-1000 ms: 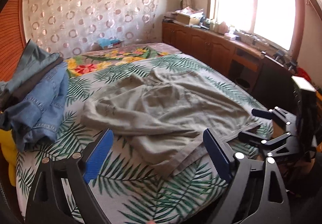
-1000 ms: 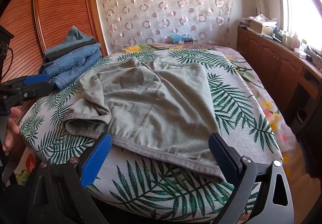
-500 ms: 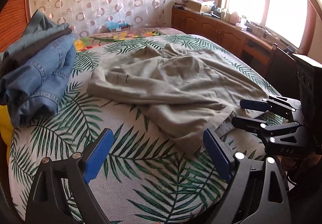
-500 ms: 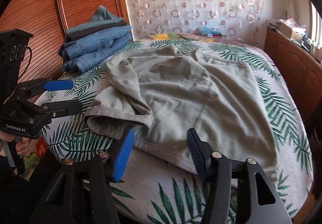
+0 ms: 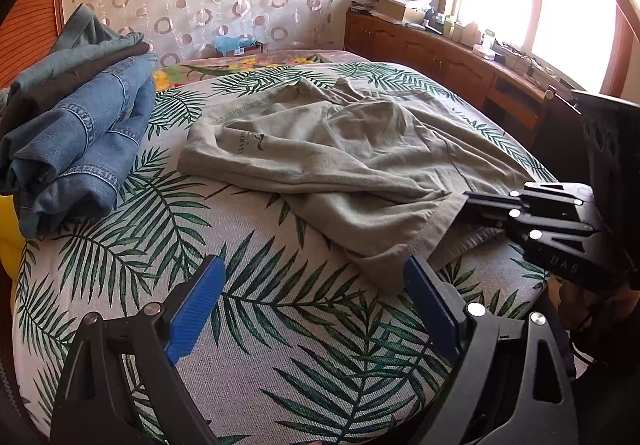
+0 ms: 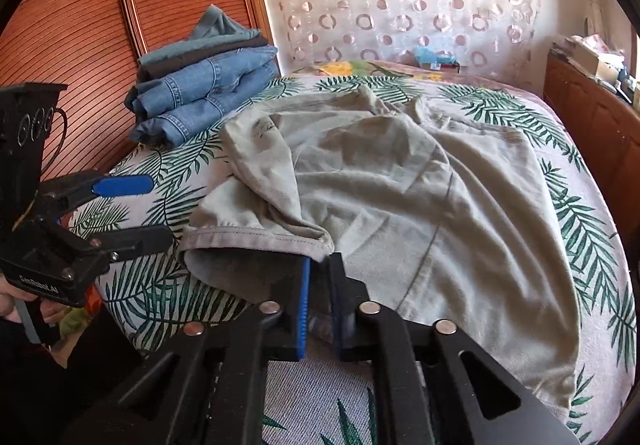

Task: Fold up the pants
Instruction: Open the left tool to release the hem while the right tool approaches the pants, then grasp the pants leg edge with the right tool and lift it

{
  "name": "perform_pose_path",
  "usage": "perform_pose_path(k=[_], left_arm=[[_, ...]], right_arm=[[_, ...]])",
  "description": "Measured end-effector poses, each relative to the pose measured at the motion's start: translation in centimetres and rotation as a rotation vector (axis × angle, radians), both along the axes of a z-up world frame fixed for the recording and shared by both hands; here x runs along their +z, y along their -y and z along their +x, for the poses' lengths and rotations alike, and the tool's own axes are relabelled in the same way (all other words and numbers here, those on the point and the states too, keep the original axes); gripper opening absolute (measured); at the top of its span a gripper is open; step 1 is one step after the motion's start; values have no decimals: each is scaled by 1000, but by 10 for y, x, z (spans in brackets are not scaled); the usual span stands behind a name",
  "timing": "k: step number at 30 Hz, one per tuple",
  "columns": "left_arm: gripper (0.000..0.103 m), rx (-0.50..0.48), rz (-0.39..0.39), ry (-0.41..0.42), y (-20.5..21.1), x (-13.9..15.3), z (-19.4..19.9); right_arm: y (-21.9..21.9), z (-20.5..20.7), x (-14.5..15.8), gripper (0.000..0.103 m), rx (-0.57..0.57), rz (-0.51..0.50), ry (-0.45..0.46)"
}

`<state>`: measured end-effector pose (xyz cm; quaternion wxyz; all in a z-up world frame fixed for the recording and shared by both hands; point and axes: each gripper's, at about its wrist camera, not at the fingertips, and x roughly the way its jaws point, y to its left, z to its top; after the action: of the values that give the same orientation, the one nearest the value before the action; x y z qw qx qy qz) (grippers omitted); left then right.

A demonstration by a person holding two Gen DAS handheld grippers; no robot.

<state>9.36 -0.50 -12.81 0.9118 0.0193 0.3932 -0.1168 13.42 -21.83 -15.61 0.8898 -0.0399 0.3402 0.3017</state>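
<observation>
The grey pants (image 6: 400, 197) lay rumpled in the middle of the bed (image 5: 280, 325), on a cover with green leaves. The right gripper (image 6: 318, 265) was at the near hem of the pants, and its jaws were closing on the cloth, with the hem pinched between the blue pads. The left gripper (image 5: 316, 301) hung over the bare cover just beside the pants, near the same end, with its jaws wide apart and nothing between them. A pile of folded jeans (image 5: 76, 141) sat well apart on the far side of the bed, by a wooden door (image 6: 120, 25).
</observation>
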Motion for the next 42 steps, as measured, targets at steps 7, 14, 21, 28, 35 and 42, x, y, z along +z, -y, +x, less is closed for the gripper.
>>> perform_pose_path(k=[7,14,21,28,35,42], left_arm=[[91,-4,-4,12,2,5,-1],[91,-10,-3,17,6,6,0],[91,-42,-17,9,13,4,-1],[91,-113,-23,-31,33,-7,5],[91,-122,2,-35,47,-11,20],[91,-45,53,-45,38,-19,36]], right_arm=[[20,-15,15,4,-13,48,42],[45,-30,27,4,-44,85,42],[27,-19,20,4,-29,67,6],[20,-7,28,4,-29,67,13],[17,-3,31,4,-5,58,55],[16,1,30,4,-10,48,38]])
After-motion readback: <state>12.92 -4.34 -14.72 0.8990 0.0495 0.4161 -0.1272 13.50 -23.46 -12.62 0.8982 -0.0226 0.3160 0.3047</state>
